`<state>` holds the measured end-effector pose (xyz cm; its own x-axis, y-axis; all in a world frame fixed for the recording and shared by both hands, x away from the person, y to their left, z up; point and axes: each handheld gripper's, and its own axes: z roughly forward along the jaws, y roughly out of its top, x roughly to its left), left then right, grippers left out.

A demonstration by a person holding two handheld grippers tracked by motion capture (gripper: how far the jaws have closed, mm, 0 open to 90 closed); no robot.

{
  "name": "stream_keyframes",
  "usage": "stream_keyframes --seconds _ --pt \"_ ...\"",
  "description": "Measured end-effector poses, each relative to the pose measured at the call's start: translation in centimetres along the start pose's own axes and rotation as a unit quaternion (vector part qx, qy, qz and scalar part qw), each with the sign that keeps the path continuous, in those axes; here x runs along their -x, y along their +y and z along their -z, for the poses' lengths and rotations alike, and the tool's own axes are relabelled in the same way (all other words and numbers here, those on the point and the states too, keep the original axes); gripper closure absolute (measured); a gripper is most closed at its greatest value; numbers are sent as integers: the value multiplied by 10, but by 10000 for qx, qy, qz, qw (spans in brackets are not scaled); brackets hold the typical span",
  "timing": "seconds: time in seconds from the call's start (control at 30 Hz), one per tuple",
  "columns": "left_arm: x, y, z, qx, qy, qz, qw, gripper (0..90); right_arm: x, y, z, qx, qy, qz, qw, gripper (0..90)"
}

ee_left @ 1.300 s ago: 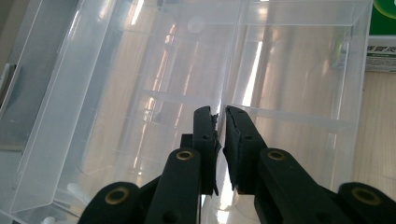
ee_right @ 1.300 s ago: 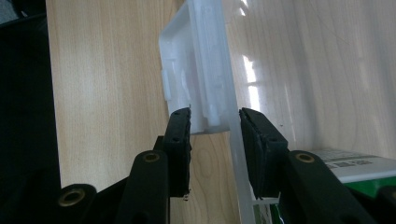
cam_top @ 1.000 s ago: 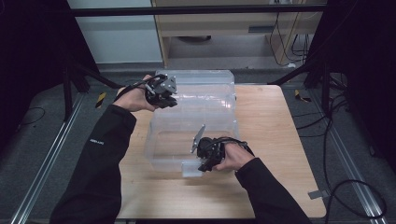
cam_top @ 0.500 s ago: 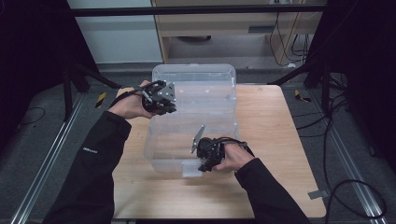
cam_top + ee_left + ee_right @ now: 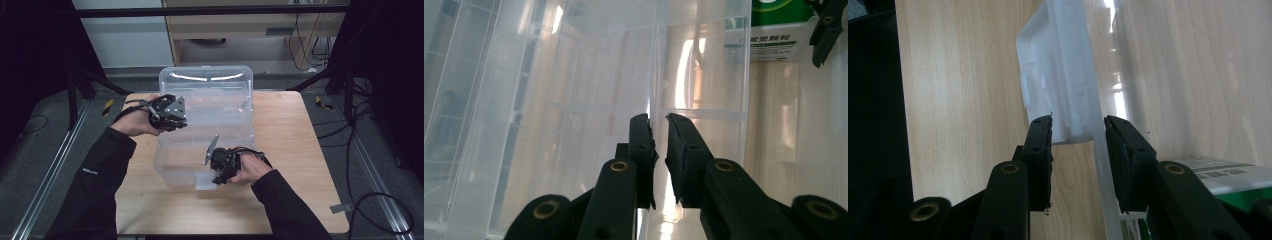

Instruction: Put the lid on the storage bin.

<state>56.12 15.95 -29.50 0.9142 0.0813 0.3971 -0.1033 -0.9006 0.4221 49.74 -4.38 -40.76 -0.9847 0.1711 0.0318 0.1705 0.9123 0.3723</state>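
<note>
A clear plastic bin (image 5: 207, 70) stands on the wooden table (image 5: 300, 150). My left gripper (image 5: 181, 123) is at the bin's left wall (image 5: 655, 60). In the left gripper view (image 5: 659, 120) the thin wall runs edge-on between the jaws, with a narrow gap of light beside it, so the pads do not press. My right gripper (image 5: 216, 177) is at the near end. Its jaws (image 5: 1078, 122) are shut on the near wall and its white handle piece (image 5: 1058, 75). A green and white box (image 5: 1228, 180) lies inside by that wall (image 5: 781, 30).
Bare table lies to the right of the bin and along the front edge. Black frame posts (image 5: 345, 75) stand at both back corners. Cables (image 5: 370, 135) trail over the floor on the right, and a wooden cabinet (image 5: 225, 25) stands behind.
My left hand has slid toward the near side along the bin's left wall. The bin's far end shifted a little early on, then stayed. The right hand has not moved.
</note>
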Motion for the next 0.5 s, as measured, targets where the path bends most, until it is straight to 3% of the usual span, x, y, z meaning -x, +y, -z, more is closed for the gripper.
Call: stream_keyframes --seconds 0.47,0.5 --pt "16 0 5 -33 -17 -86 10000 786 -1 0 0 -27 17 66 10000 646" --pt "18 -1 5 -65 -96 32 9999 785 -1 0 0 -19 9 73 10000 646"
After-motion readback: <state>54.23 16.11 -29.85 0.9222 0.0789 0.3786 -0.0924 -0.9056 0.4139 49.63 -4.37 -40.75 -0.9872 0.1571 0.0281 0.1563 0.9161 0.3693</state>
